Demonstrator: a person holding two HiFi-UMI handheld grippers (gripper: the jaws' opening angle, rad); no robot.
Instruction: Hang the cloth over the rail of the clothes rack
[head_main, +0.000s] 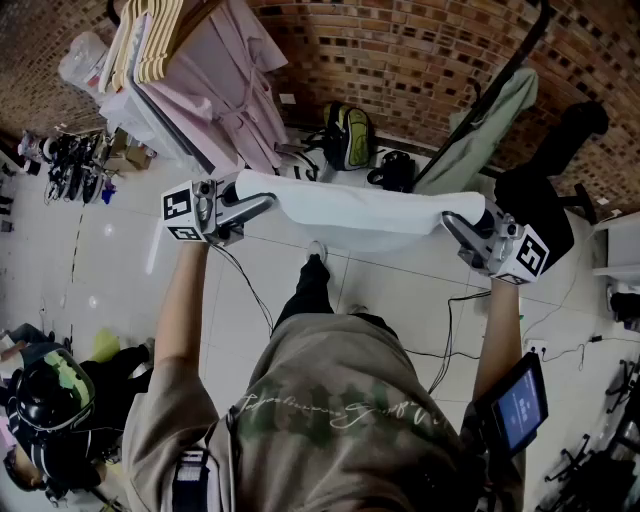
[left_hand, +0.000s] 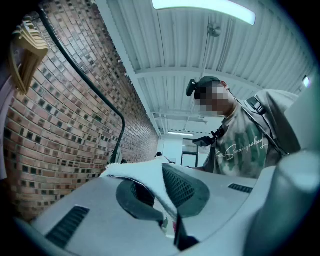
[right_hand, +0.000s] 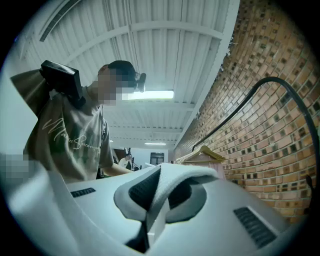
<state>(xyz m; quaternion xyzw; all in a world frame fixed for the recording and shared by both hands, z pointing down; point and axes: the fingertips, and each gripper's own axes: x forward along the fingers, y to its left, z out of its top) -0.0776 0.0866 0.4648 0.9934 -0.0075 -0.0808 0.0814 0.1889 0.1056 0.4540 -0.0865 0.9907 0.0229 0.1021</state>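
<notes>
A white cloth (head_main: 350, 208) is stretched flat between my two grippers, held up in front of me. My left gripper (head_main: 262, 203) is shut on the cloth's left end, and the cloth edge (left_hand: 145, 175) shows pinched between its dark pads. My right gripper (head_main: 452, 226) is shut on the right end, with a fold of cloth (right_hand: 167, 187) squeezed between its jaws. The black rail of the clothes rack (head_main: 478, 115) slants just beyond the cloth at right, with a pale green garment (head_main: 480, 130) draped on it. That rail (right_hand: 260, 87) arcs along the brick wall in the right gripper view.
Pink garments (head_main: 225, 75) hang on wooden hangers (head_main: 150, 40) on another rack at back left. Bags (head_main: 350, 135) lie on the floor by the brick wall (head_main: 420, 50). A dark garment (head_main: 550, 190) hangs at right. Cables trail across the tiled floor, and another person (head_main: 60, 400) crouches lower left.
</notes>
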